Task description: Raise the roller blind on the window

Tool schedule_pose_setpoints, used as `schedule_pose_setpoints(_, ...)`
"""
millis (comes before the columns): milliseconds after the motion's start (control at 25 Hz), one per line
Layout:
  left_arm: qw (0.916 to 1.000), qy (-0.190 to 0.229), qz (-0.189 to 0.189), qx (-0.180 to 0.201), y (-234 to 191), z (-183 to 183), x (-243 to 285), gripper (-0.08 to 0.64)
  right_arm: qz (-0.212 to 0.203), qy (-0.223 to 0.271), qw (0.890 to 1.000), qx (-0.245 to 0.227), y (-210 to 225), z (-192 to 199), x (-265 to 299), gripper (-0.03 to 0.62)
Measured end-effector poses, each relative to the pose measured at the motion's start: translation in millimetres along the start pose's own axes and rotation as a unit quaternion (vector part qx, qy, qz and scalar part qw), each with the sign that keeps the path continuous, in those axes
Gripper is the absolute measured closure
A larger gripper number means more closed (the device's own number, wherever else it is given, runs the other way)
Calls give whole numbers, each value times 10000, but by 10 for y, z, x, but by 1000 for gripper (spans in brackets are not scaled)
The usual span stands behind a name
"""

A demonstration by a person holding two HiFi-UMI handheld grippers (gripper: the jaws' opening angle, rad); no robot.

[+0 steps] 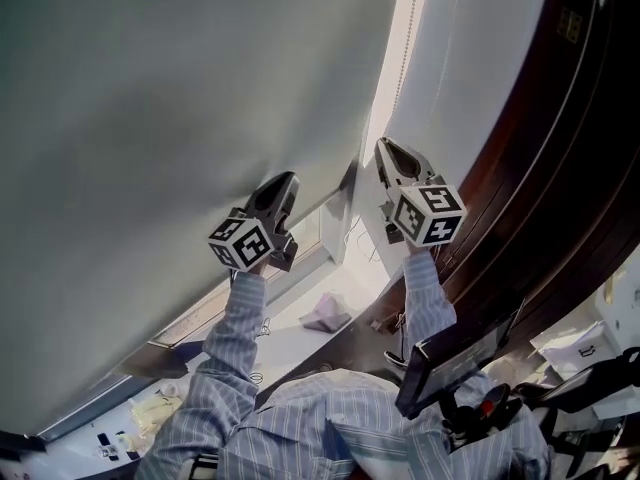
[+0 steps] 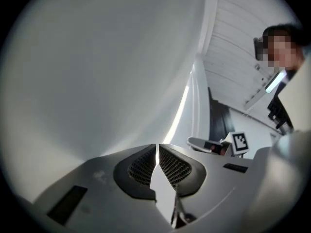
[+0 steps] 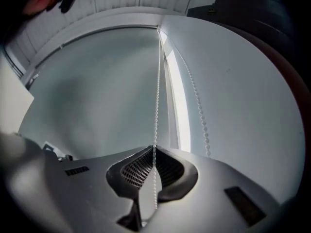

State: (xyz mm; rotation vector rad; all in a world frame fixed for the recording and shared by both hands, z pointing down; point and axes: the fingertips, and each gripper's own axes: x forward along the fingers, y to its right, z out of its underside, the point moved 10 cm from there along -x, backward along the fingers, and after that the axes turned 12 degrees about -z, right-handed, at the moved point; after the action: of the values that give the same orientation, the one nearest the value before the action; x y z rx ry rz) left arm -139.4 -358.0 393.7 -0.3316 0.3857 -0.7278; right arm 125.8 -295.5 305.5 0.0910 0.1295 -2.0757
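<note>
The roller blind (image 1: 170, 118) is a plain pale grey sheet. In the head view it fills the upper left of the frame and hangs down close to the windowsill (image 1: 290, 333), with a bright strip of daylight (image 1: 405, 28) along its right edge. Its white bead chain (image 3: 156, 96) drops from the blind's top corner down the middle of the right gripper view.

Your right gripper (image 3: 153, 150) has its fingers (image 3: 133, 171) clamped on that chain, with one strand pinched between the pads and trailing below them. A second strand (image 3: 202, 123) hangs free just to the right. Your left gripper (image 2: 157, 145) is clenched with nothing between its fingers (image 2: 141, 166), and it points up at the blind.

Only the head view shows both grippers side by side at centre frame, along with your striped sleeves (image 1: 235, 338) and the windowsill below. Only the left gripper view shows the right gripper from the side, at lower right.
</note>
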Motion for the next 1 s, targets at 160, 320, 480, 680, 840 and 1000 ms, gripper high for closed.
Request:
schedule_pose_setpoints(160,9906,445,1238,370,681,-393,71,552,-811,177,9951,536,-40,-41,-237,574)
schedule_pose_setpoints(320,9792,310,1918,587,1347,-765,292,440,-1279,63,9909,422,-168,-101,-434,575)
schedule_pose_setpoints(480,9728,-15,2132,907,1721,-894,622,431,-1707,-208,9850,164,-336,-207,-566,575)
schedule_pose_setpoints(680,9691,-27,2382,647,2052,-937,719,433,-1952,-206,9793,499,-348,-196,-742,577)
schedule_pose_setpoints(840,9725,-118,2231,655,2170,-905,737,463,-1960,-447,9777,607,-262,-8,-842,578)
schedule_pose_setpoints(1000,9789,-223,1928,644,2127,-782,703,497,-1866,-851,9749,867,-293,518,-1000,578)
